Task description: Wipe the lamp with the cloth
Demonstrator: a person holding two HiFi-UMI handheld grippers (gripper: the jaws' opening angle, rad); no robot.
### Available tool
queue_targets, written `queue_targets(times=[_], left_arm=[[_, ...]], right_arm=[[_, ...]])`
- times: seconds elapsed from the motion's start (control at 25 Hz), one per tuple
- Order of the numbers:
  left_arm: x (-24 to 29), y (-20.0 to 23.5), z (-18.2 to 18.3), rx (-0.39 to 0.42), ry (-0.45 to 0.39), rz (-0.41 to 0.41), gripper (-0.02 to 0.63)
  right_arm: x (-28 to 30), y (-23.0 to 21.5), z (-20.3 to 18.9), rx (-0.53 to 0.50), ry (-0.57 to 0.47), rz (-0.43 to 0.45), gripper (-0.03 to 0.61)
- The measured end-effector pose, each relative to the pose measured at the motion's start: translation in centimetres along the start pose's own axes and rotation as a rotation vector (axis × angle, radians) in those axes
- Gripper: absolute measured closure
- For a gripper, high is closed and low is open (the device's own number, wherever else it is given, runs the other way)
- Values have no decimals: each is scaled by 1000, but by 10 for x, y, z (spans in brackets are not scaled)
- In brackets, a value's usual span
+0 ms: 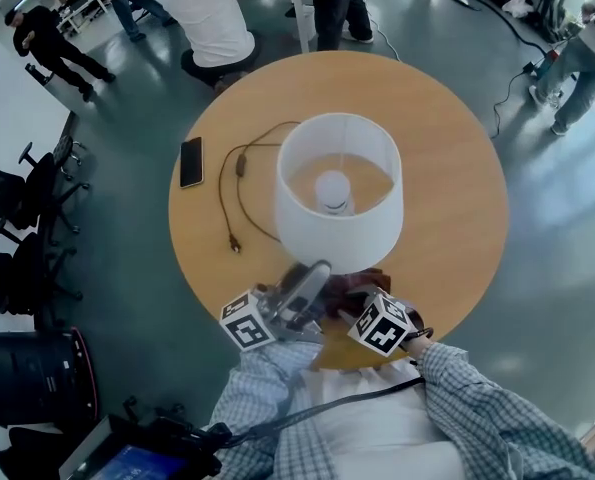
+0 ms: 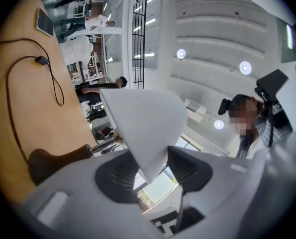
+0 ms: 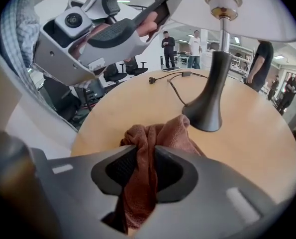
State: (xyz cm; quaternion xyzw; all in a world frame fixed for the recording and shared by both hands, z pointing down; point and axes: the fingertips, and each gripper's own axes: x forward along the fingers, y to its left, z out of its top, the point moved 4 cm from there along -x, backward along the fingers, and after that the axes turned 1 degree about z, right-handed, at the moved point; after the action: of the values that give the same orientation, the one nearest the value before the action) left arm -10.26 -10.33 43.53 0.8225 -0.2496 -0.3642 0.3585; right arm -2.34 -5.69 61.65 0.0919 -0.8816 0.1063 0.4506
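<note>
The right gripper is closed on the brown cloth, bunched on the table just beside the lamp. The left gripper, jaws partly apart, seems to pinch the shade rim. Wiping looks not yet begun.

Dark phone (lying flat), round wooden table, office chairs

The cloth looks like nubbly rust-brown terry, the lamp shade matt white and smooth, the lamp base dark satin, the worktop pale, softly sheened wood.
</note>
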Motion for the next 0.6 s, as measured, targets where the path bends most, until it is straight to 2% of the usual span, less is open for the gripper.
queue_targets(times=[0.12, 0.24, 0.44, 0.52, 0.6], left_arm=[[0, 0, 0, 3, 0, 7, 436], [-2, -1, -2, 1, -9, 12, 436], [-3, 2, -3, -3, -10, 12, 437], [-3, 3, -4, -4, -11, 13, 439], [-3, 3, -4, -3, -13, 13, 439]], right_arm=[[-9, -8, -6, 125, -39, 19, 478], [-37, -22, -16, 294, -164, 2, 479], [-112, -67, -31, 542, -401, -112, 480], [-147, -85, -28, 581, -496, -170, 480], [-183, -100, -15, 555, -576, -217, 480]])
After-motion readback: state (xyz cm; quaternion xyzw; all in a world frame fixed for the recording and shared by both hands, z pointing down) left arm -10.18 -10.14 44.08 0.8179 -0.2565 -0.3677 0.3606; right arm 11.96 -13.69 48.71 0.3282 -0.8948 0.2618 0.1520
